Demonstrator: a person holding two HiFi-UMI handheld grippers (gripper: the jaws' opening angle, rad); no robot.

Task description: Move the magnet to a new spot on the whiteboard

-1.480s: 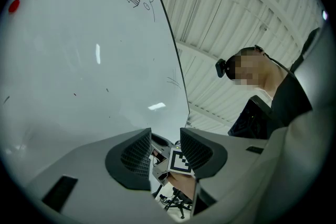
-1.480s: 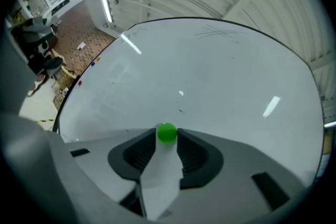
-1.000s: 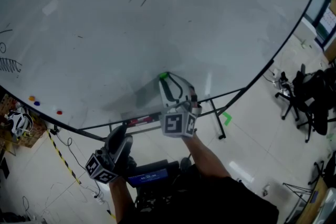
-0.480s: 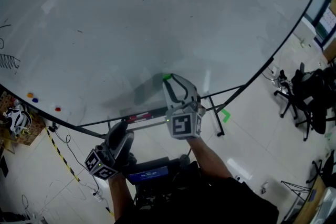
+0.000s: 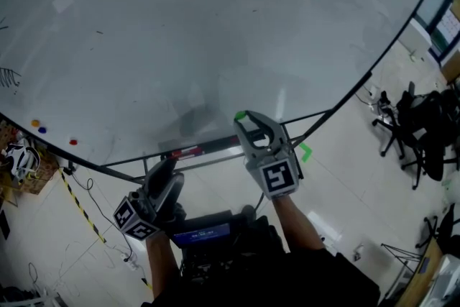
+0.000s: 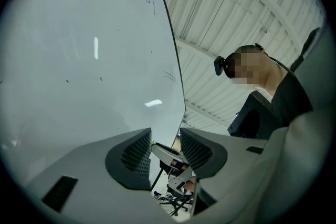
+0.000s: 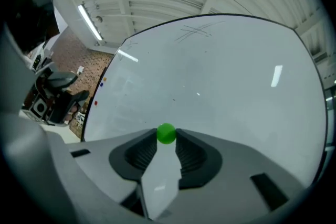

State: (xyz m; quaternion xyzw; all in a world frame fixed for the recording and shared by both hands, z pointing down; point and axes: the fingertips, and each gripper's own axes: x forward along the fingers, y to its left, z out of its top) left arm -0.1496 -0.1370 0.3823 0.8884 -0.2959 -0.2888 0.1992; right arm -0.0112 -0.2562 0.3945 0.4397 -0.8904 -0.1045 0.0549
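A big whiteboard [image 5: 215,32] on a stand fills the room, with a pale floor and black chairs [image 5: 420,133] off to the right. The right gripper [image 5: 243,117] is up by the bottom edge of the whiteboard. Its fingers [image 7: 143,153] are squeezed tight on the little green magnet [image 7: 167,133], right at their tips. I cannot tell if the magnet touches the board. The left gripper [image 5: 162,170] hangs low under the bottom edge, its fingers [image 6: 135,155] apart with nothing in them. So the picking up looks done. I think what is left is to press the magnet on a new spot and let go.
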